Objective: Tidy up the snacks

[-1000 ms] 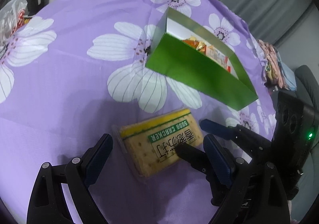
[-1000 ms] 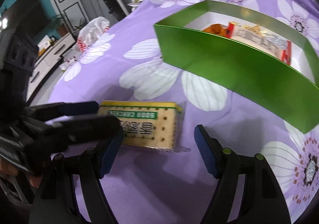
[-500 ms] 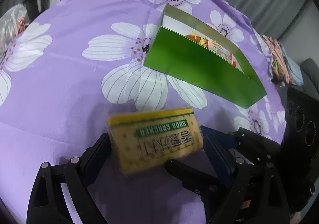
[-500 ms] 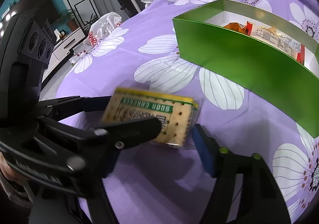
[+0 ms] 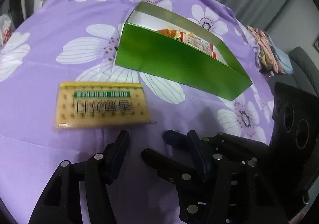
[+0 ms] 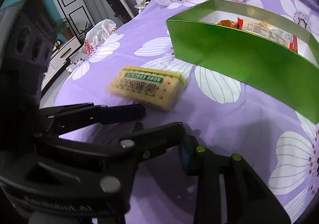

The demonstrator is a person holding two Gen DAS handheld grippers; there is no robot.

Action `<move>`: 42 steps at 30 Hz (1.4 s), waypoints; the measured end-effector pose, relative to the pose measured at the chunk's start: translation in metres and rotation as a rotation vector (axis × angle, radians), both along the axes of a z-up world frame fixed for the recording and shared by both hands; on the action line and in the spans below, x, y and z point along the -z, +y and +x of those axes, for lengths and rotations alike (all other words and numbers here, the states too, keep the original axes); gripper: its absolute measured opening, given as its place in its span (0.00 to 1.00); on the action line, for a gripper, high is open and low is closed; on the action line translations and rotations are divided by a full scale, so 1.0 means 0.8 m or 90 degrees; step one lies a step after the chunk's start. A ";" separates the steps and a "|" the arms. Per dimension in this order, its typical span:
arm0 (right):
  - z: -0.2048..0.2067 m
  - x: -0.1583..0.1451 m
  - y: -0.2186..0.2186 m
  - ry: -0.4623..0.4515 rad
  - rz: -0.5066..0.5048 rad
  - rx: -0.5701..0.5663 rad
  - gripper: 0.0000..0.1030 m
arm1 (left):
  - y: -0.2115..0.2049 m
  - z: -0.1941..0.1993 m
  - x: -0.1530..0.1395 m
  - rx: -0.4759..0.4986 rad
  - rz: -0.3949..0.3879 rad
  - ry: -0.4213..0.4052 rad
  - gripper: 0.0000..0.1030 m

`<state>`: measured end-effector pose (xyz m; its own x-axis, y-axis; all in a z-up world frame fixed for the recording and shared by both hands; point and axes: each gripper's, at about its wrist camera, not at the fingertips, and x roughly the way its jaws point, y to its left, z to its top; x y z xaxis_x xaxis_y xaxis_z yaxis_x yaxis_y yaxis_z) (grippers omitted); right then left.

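Observation:
A yellow soda cracker pack (image 5: 101,104) (image 6: 147,88), blurred, sits on the purple flowered cloth just beyond both grippers' fingertips and touches neither. My left gripper (image 5: 159,144) (image 6: 161,118) is closing, with only the right gripper's lower finger between its pads. My right gripper (image 5: 154,144) (image 6: 159,138) crosses in from the right, also closing with no snack in it. In the right wrist view the left gripper hides its left finger. The green box (image 5: 179,64) (image 6: 239,60) stands farther back, holding several wrapped snacks (image 5: 191,39) (image 6: 259,28).
The cloth-covered table (image 5: 49,30) drops off at the left and far edges. A crumpled plastic bag (image 6: 99,32) lies near its left edge. Folded clothes (image 5: 267,54) lie past the right edge. An upright vacuum (image 6: 117,6) and a TV cabinet (image 6: 59,58) stand beyond.
The cracker pack was between the left gripper's fingers half a second ago; now it is ahead of them and farther left. Both grippers' jaws have narrowed, and their fingers now overlap.

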<state>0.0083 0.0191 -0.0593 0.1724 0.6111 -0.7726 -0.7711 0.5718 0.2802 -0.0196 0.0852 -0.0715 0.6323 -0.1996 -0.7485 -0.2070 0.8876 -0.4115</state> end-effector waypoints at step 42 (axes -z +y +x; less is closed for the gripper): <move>0.036 -0.002 0.053 0.017 0.025 0.040 0.47 | 0.082 0.029 0.009 -0.009 0.069 0.037 0.77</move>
